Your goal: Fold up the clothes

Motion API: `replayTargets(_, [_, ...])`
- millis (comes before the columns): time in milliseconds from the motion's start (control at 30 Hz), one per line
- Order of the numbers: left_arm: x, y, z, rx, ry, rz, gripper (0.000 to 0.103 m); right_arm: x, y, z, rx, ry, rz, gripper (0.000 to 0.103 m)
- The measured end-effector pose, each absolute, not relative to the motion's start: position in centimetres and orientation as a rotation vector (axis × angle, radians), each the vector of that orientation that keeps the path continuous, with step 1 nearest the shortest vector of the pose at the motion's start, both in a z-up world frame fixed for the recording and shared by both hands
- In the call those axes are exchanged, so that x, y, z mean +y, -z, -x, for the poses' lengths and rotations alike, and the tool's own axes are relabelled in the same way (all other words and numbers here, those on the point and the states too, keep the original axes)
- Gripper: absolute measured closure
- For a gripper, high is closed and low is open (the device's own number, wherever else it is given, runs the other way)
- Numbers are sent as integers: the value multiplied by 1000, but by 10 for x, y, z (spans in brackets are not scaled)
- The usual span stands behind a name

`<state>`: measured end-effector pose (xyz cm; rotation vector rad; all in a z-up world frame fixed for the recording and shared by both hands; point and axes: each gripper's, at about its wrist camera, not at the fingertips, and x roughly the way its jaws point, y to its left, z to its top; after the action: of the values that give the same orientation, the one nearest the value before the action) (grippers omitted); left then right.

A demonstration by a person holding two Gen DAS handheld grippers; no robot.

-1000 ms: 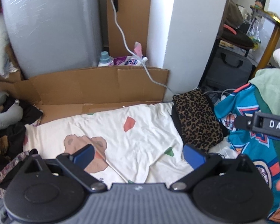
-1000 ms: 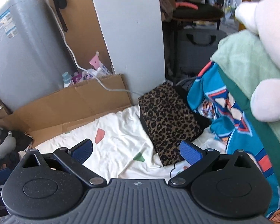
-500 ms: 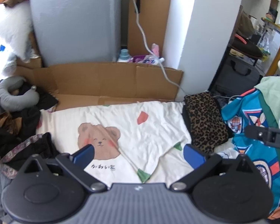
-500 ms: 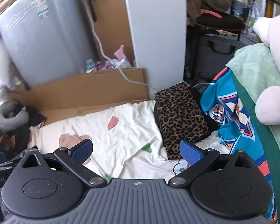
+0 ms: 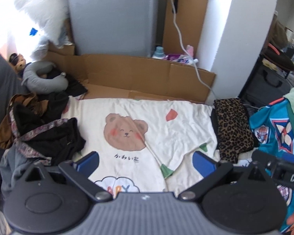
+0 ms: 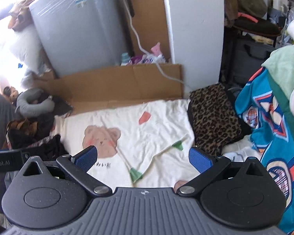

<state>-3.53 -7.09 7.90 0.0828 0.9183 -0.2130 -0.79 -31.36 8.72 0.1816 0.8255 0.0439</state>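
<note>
1. Right now my left claw [image 5: 146, 161] hangs with its blue fingers spread wide apart and nothing between them.
2. My right claw [image 6: 143, 157] is likewise spread wide and carries nothing; its body also shows at the right edge of the left wrist view.
3. Below both claws lies the cream T-shirt [image 5: 166, 135], spread mostly flat, print side up, with a brown bear face [image 5: 125, 134] and small red and green shapes on it.
4. One creased edge runs diagonally across the shirt, ending near a green patch [image 6: 135, 174].
5. Just beside the shirt's right side sits a folded leopard-print garment [image 5: 233, 129], and further right a teal patterned jersey [image 6: 264, 137].
6. On the shirt's left, a heap of dark clothes [image 5: 49, 137] overlaps its edge, with a grey neck pillow [image 5: 43, 80] behind it.
7. Flattened cardboard [image 5: 143, 74] lies beyond the shirt, in front of a grey appliance [image 5: 113, 15].
</note>
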Motion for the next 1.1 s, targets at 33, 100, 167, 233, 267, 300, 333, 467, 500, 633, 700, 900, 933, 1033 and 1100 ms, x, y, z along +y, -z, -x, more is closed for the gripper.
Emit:
replayTargets(33, [-69,-79,38,916,203,-82,1,-311,-85,11,828,-52,-175,1])
replayTargets(100, [-66,-78,44,915,186,-76,1,-307,-83,15,830,-74,-146,1])
replayTargets(167, [-62,-75,49,920,175,-61,1,-305,-80,20,827,-85,-133,1])
replayTargets(233, [-59,-73,54,920,161,-52,1,-307,-76,24,834,-76,-143,1])
replayTargets(267, [-58,-72,56,921,156,-51,1,-308,-73,26,844,-69,-153,1])
replayTargets(300, [-57,-70,59,925,150,-53,1,-308,-71,27,852,-67,-162,1])
replayTargets(333, [-56,-68,62,925,147,-51,1,-308,-68,30,856,-70,-165,1])
replayTargets(467, [-54,-59,69,918,151,-54,1,-299,-62,38,846,-81,-127,1])
replayTargets(500, [-54,-56,70,916,153,-58,1,-297,-61,39,843,-83,-119,1])
replayTargets(633, [-55,-43,67,903,163,-89,1,-293,-52,37,840,-72,-100,1])
replayTargets(700, [-53,-35,64,901,151,-102,1,-292,-46,33,848,-66,-90,1])
replayTargets(900, [-45,-6,44,969,108,-124,1,-290,-27,25,891,-34,-107,1])
replayTargets(933, [-43,-4,39,982,88,-109,1,-289,-26,24,893,-34,-106,1])
replayTargets(1033, [-36,0,32,977,56,-76,1,-287,-22,21,888,-43,-96,1])
replayTargets(1100, [-33,2,30,982,73,-71,1,-286,-20,19,885,-56,-93,1])
